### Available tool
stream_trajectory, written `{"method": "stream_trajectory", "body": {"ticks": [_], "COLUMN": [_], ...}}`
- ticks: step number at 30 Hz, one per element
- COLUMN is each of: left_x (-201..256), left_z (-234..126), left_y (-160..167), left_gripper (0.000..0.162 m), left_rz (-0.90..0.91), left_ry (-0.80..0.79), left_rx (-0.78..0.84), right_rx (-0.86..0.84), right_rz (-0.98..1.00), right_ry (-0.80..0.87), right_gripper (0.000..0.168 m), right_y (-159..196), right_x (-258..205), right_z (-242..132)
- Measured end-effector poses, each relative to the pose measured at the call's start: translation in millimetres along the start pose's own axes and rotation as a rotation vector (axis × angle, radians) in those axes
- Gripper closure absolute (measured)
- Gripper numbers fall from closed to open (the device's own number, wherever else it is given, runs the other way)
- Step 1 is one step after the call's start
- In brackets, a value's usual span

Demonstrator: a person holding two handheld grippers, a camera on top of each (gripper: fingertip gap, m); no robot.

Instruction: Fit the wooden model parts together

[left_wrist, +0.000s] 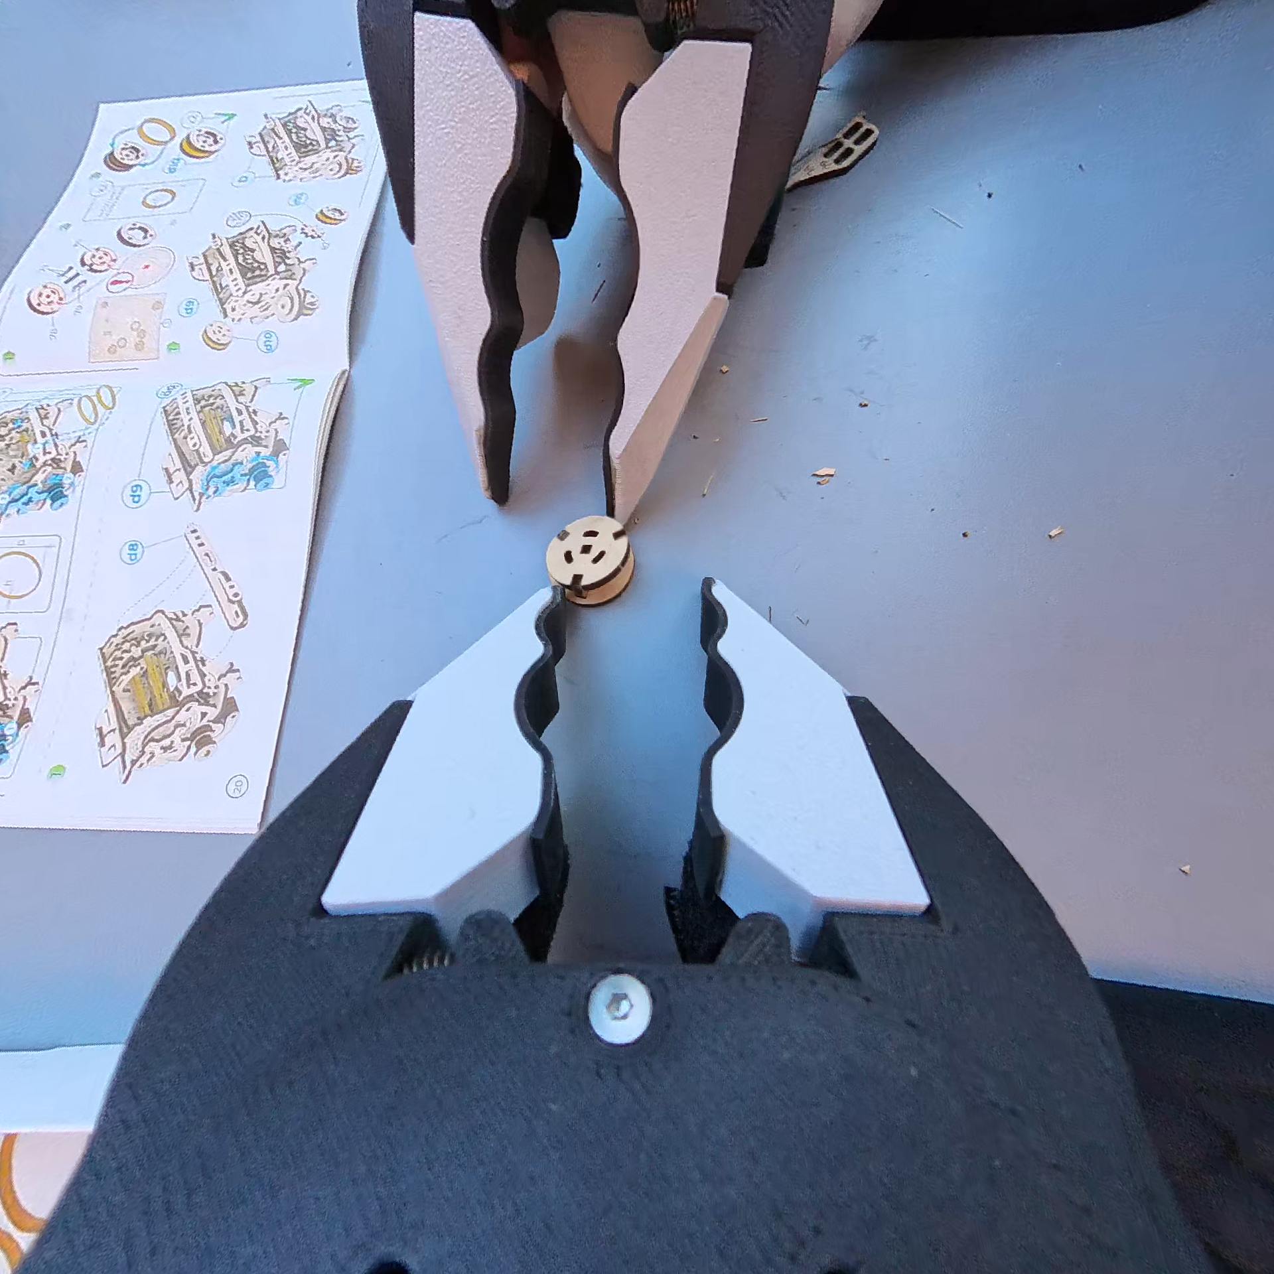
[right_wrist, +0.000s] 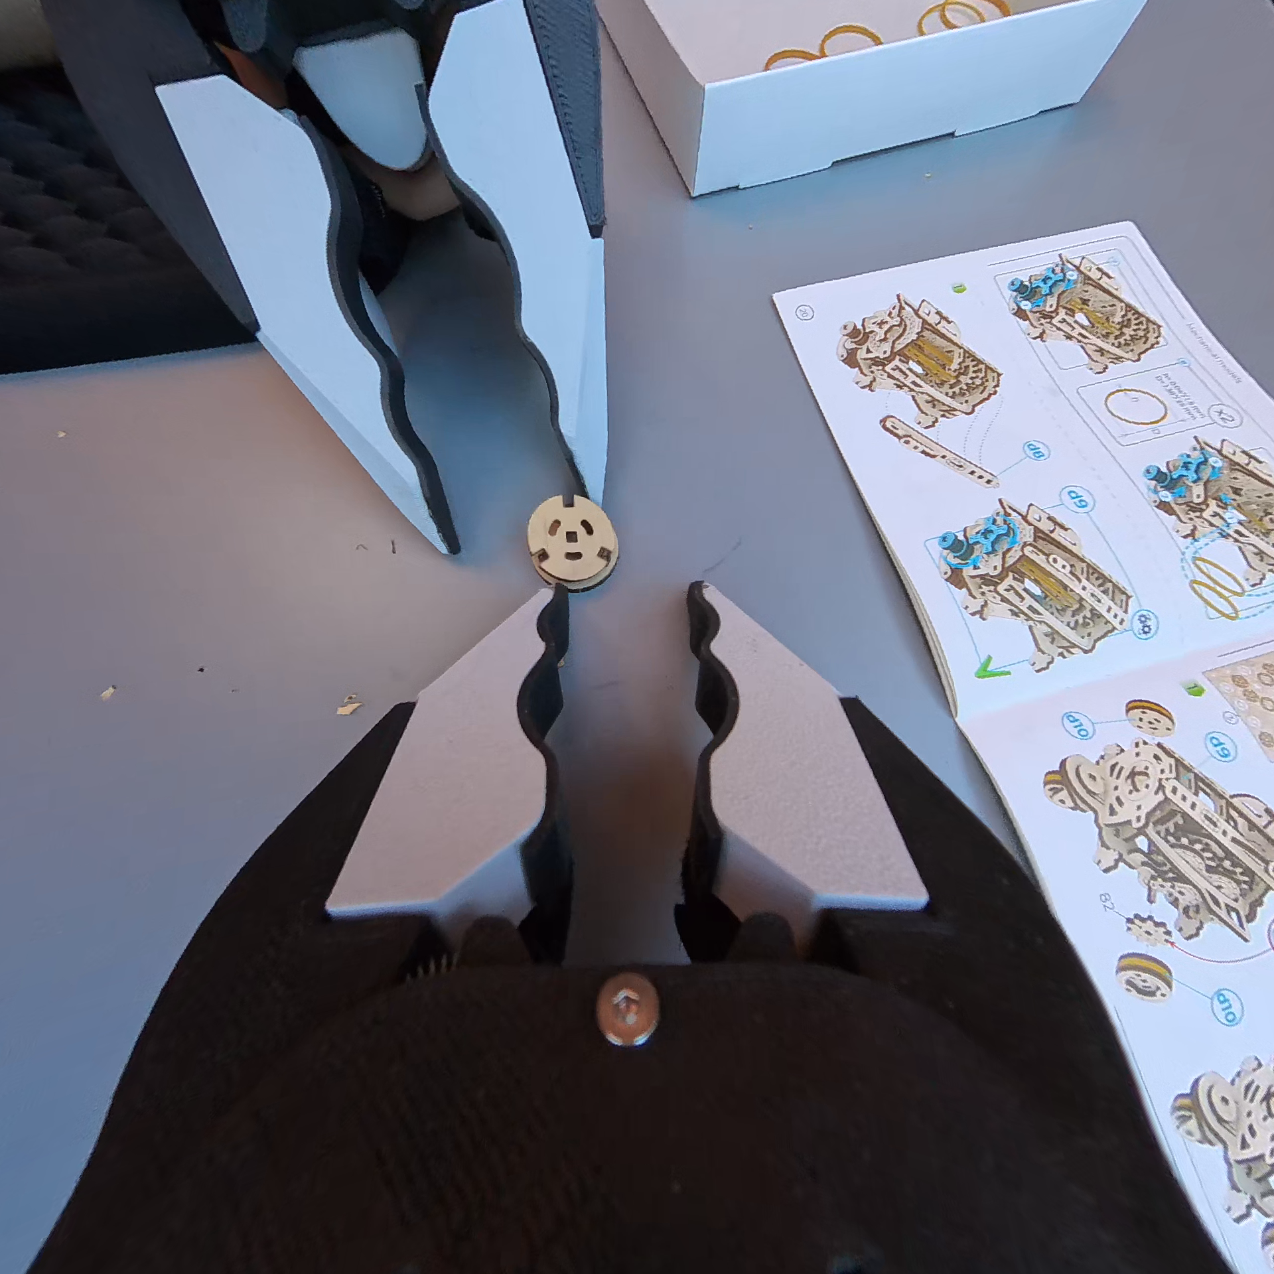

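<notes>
A small round wooden disc (left_wrist: 591, 562) with slots and a square middle hole lies flat on the grey table (left_wrist: 965, 413). My left gripper (left_wrist: 631, 591) is open and empty, and its left fingertip (left_wrist: 551, 603) is right at the disc's near edge. My right gripper (left_wrist: 555, 500) reaches in from the far side, open and empty, with one fingertip at the disc's far edge. In the right wrist view the disc (right_wrist: 572, 544) lies just past my open right gripper (right_wrist: 627, 591), with the left gripper (right_wrist: 517, 517) opposite. Neither gripper holds the disc.
An open instruction booklet (left_wrist: 158, 448) lies left of the disc; it also shows in the right wrist view (right_wrist: 1068, 551). A white box (right_wrist: 862, 131) holding rubber bands (right_wrist: 848, 38) stands beyond it. A flat wooden part (left_wrist: 837, 152) lies far right. Wood chips (left_wrist: 824, 474) dot the table. A black mat (right_wrist: 83, 241) borders it.
</notes>
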State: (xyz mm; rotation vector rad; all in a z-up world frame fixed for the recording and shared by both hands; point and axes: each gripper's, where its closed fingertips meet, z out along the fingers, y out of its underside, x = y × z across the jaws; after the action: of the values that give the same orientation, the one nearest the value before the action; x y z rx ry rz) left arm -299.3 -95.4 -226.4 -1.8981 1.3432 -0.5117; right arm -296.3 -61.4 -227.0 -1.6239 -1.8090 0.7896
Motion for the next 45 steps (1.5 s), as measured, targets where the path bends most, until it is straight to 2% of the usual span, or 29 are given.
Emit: {"method": "stream_trajectory", "body": {"ticks": [11,19,24,32,40,45], "left_x": [8.1,17.9,9.8,-2.3,-8.7,-5.3], "left_z": [-4.8,1.2,-13.2,-15.7,-9.0,-5.1], "left_y": [3.9,-3.5,4.7,13.5,8.5,3.9], "left_gripper": [0.134,0.138,0.137,0.135,0.127,0.129], "left_rz": [0.020,0.110,0.102,0.011,-0.006,0.038], "left_ry": [0.043,0.052,0.013,0.008,-0.016,-0.025], "left_rx": [-0.017,0.005,-0.032,-0.018,0.009,0.015], "right_rx": [0.022,0.134,0.149,0.104,0.102,0.101], "right_rz": [0.052,0.214,0.310,0.216,0.184,0.183], "right_ry": [-0.001,-0.142,-0.197,-0.162,-0.183,-0.177], "right_gripper": [0.134,0.135,0.136,0.138,0.140,0.141], "right_y": [1.5,-16.7,-25.6,-20.2,-20.6,-21.3], "right_x": [10.4,2.2,-10.2,-13.4,-14.5,-10.7], "right_z": [-7.5,-15.8,-10.3,2.4,3.7,5.0]}}
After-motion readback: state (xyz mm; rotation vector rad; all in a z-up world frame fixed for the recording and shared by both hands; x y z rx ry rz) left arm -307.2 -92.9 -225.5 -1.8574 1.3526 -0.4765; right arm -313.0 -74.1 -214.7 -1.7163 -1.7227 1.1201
